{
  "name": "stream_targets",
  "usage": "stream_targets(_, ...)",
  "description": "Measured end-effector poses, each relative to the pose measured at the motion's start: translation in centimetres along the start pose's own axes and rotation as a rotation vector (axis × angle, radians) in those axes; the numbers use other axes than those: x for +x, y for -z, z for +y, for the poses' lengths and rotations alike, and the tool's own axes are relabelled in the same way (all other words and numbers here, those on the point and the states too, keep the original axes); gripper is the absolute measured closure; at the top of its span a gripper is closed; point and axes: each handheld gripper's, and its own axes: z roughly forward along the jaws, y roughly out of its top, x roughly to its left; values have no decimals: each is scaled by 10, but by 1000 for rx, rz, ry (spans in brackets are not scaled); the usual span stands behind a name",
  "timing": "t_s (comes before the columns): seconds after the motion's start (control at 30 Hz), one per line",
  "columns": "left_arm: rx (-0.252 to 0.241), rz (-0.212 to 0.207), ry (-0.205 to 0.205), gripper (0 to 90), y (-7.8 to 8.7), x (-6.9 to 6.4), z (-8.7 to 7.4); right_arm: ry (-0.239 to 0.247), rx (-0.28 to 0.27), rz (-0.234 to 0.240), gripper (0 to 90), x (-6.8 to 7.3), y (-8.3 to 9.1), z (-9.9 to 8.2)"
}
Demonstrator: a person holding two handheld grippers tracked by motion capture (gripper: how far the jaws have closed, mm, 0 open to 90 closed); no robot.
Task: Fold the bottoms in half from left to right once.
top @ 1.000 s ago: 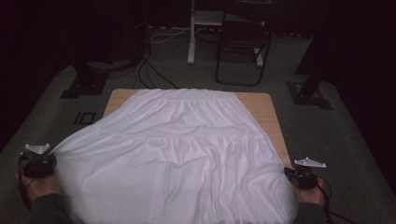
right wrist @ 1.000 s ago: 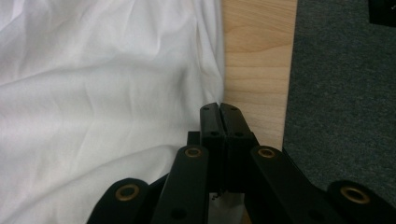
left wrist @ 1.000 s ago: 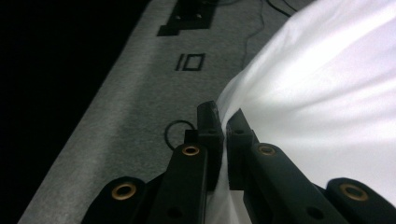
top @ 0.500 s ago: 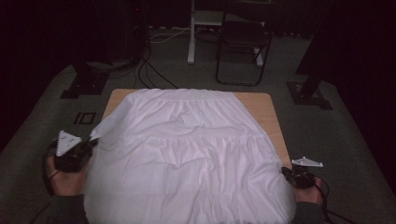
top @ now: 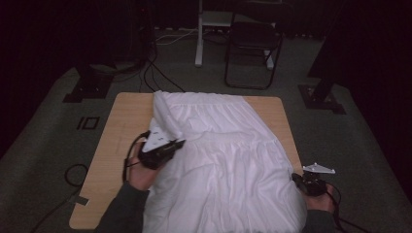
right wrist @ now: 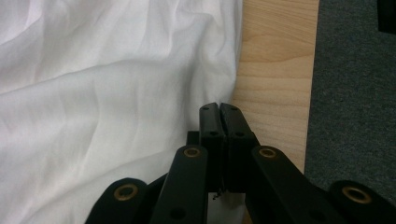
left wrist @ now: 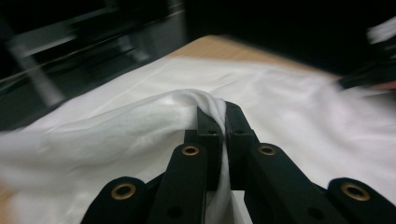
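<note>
**White cloth pinched at two edges**

White cloth (top: 228,160) is nipped between the left gripper's (left wrist: 217,116) closed fingers (left wrist: 205,128), a fold bunched up over their tips at centre frame in the left gripper view. The right gripper's (right wrist: 219,109) fingers (right wrist: 233,126) are also pressed together on the cloth's edge, low in the right gripper view.

In the high view the cloth covers the middle and right of the wooden counter (top: 121,126), its left edge lifted and folded inward, bare wood at left. A folding chair (top: 252,43) stands beyond, upper centre; cables (top: 150,73) trail across the floor at upper left. Nothing blocks either gripper.
</note>
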Motion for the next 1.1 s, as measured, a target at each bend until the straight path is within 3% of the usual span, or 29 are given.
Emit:
stream_targets(0.07,12,-38,-55,882,-24,-20,12,1,0,-2,882,1,0,0)
stream_targets(0.17,3,-150,-72,882,-59,-50,25,1,0,-6,881,1,-1,1)
stream_targets(0.27,19,-251,-68,882,-91,-75,28,0,0,-6,881,1,-1,1)
stream_targets(0.37,77,-279,-68,865,-118,-86,19,2,2,-10,875,2,-1,1)
stream_targets(0.43,112,-290,-37,729,-129,-83,10,7,12,-19,771,4,0,3)
stream_targets(0.53,128,-240,-10,637,-124,-68,-2,15,-32,-50,570,14,7,11)
stream_targets(0.57,128,-240,-10,622,-124,-68,-2,15,-32,-50,570,14,7,11)
stream_targets(0.6,125,-192,3,622,-113,-56,-8,21,-52,-60,528,18,11,15)
stream_targets(0.63,126,-175,2,603,-108,-51,-10,45,-90,-82,458,29,20,24)
stream_targets(0.77,121,-129,52,585,-84,-28,-24,83,-142,-85,409,50,32,40)
stream_targets(0.97,170,39,52,542,-47,-8,-62,95,-184,46,402,85,38,58)
stream_targets(1.1,184,119,91,518,-28,3,-86,129,-166,97,406,105,24,67)
